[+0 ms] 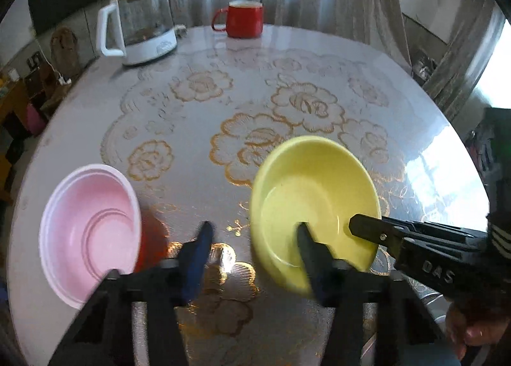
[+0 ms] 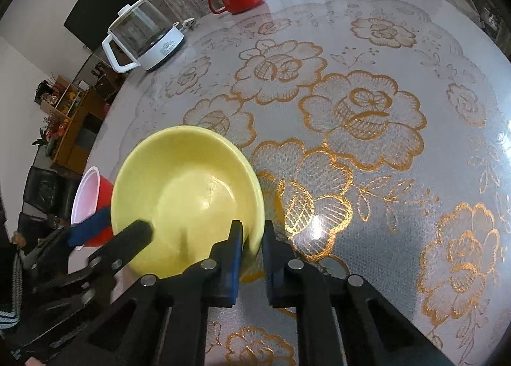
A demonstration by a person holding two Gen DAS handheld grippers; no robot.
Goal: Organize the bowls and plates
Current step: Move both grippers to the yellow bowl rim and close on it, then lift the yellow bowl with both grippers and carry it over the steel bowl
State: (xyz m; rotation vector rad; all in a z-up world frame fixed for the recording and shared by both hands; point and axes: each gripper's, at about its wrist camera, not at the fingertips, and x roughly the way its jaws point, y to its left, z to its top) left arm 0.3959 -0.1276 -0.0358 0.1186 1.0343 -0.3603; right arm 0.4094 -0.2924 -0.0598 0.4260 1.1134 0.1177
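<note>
Pink-lined red bowl [image 2: 92, 203]: mostly hidden behind yellow bowl [image 2: 188, 200] in right wrist view. Yellow bowl's near rim motion-blurred. Right gripper [image 1: 367, 228]: fingertip contact unclear; body cut off by frame edge.

Kettle [image 1: 140, 24], mug [image 1: 244, 19]: far edge only.

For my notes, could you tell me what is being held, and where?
The right gripper pinches the yellow bowl by its rim; the left gripper holds nothing.
</note>
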